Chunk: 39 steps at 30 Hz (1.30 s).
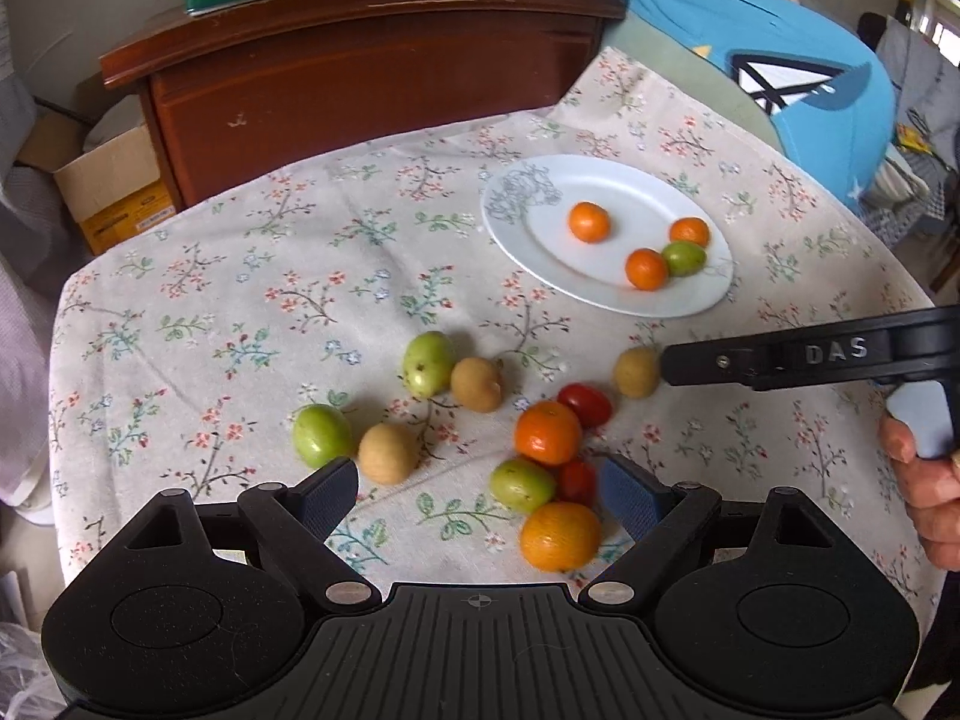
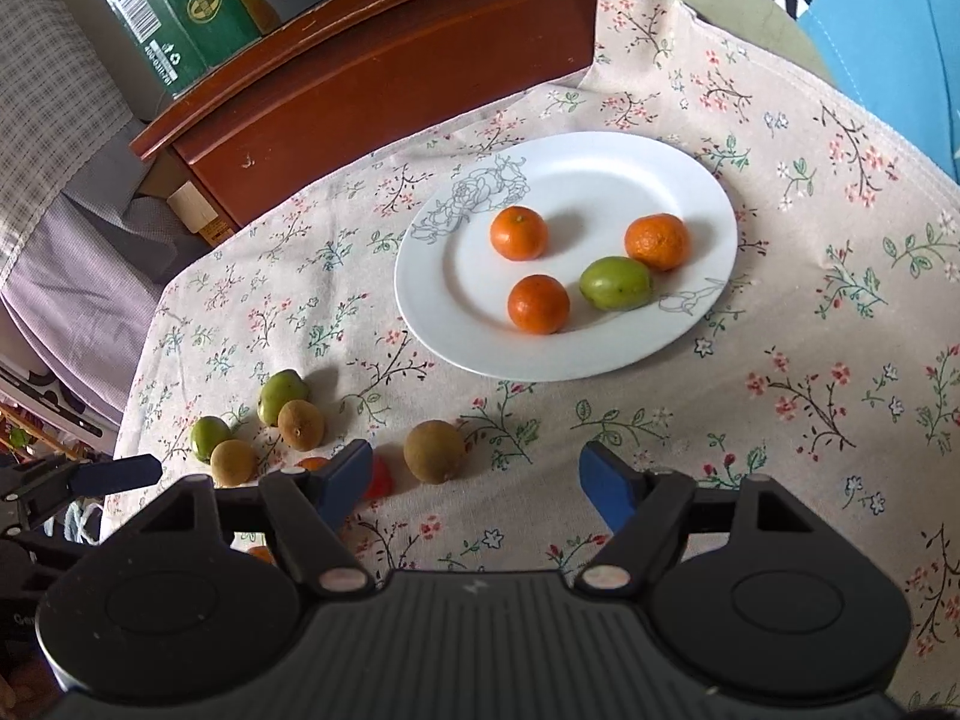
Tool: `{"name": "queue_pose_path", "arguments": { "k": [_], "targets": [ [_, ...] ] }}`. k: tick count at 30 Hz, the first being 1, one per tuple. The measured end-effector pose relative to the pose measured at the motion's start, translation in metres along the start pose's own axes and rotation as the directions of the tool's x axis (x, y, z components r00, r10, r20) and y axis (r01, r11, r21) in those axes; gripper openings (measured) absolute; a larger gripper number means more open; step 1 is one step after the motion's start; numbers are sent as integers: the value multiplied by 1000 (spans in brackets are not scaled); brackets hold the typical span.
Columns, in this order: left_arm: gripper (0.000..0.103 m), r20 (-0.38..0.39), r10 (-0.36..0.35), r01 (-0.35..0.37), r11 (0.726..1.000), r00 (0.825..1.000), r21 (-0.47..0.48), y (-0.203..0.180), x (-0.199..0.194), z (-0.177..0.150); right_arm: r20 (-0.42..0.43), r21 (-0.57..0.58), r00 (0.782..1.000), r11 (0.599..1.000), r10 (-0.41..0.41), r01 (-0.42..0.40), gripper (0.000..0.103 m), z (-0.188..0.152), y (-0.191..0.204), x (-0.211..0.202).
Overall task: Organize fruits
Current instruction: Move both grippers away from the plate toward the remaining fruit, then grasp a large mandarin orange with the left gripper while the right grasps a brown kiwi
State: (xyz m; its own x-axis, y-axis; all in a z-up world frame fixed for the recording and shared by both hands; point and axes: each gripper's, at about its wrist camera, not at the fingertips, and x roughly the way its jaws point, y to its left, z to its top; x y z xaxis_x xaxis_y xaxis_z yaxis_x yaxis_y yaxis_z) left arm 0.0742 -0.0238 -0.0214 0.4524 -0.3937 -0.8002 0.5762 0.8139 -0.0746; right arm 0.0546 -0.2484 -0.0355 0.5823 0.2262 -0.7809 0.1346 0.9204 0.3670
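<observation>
Fruits mostly loose on desk, four on plate at one o'clock. Left claw wide, empty, hovering over cluster. Right claw wide, empty, seemingly near brown fruit. Next: lower, close, carry to plate.

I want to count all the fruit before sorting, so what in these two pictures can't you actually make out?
- Right wrist view: an orange fruit and a red fruit are mostly hidden behind the right gripper finger, and another orange piece shows only a sliver.
- Left wrist view: a red fruit is partly covered by the orange and the green fruit.
- Left wrist view: the hand is cut off by the right edge.
</observation>
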Motion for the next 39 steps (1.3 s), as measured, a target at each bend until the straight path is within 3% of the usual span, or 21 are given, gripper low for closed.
{"name": "queue_pose_path", "arguments": {
  "k": [3, 8, 10, 17, 19, 26, 29, 31, 33, 35, 37, 39],
  "targets": [
    [90, -18, -45, 46, 997, 999, 62, -14, 3, -5, -11, -9, 1000, 1000, 25, -25, 72, -2, 3, 3],
    [88, -39, -38, 43, 991, 999, 124, -26, 11, -14, -20, -26, 999, 999, 36, -37, 68, -4, 7, 8],
    [88, -45, -37, 42, 992, 998, 119, -24, 15, -16, -23, -27, 999, 999, 39, -39, 63, -4, 7, 10],
    [84, -44, -54, 58, 993, 998, 100, -23, 20, -19, -19, -39, 999, 999, 36, -37, 62, -5, 10, 16],
    [84, -45, -42, 47, 994, 998, 102, -25, 22, -20, -18, -44, 999, 998, 35, -36, 56, -4, 11, 17],
    [84, -49, -20, 23, 998, 999, 62, -20, 26, -21, -15, -43, 999, 999, 28, -29, 55, -4, 11, 22],
    [72, -45, -27, 30, 998, 999, 61, -20, 25, -21, -16, -49, 999, 998, 30, -30, 51, -4, 12, 23],
    [54, -44, -43, 45, 997, 998, 57, -19, 25, -21, -16, -48, 999, 998, 33, -33, 45, -4, 12, 23],
    [42, -53, -54, 57, 997, 997, 53, -20, 26, -21, -17, -49, 999, 998, 32, -33, 42, -4, 12, 24],
    [40, -52, -45, 48, 997, 998, 67, -21, 26, -22, -13, -52, 999, 998, 32, -32, 38, -5, 12, 24],
    [32, -50, -51, 55, 996, 997, 73, -22, 26, -23, -12, -54, 999, 998, 32, -33, 30, -5, 12, 25],
    [32, -50, -52, 56, 996, 997, 69, -22, 27, -23, -9, -56, 1000, 998, 30, -30, 26, -5, 11, 26]
  ]
}}
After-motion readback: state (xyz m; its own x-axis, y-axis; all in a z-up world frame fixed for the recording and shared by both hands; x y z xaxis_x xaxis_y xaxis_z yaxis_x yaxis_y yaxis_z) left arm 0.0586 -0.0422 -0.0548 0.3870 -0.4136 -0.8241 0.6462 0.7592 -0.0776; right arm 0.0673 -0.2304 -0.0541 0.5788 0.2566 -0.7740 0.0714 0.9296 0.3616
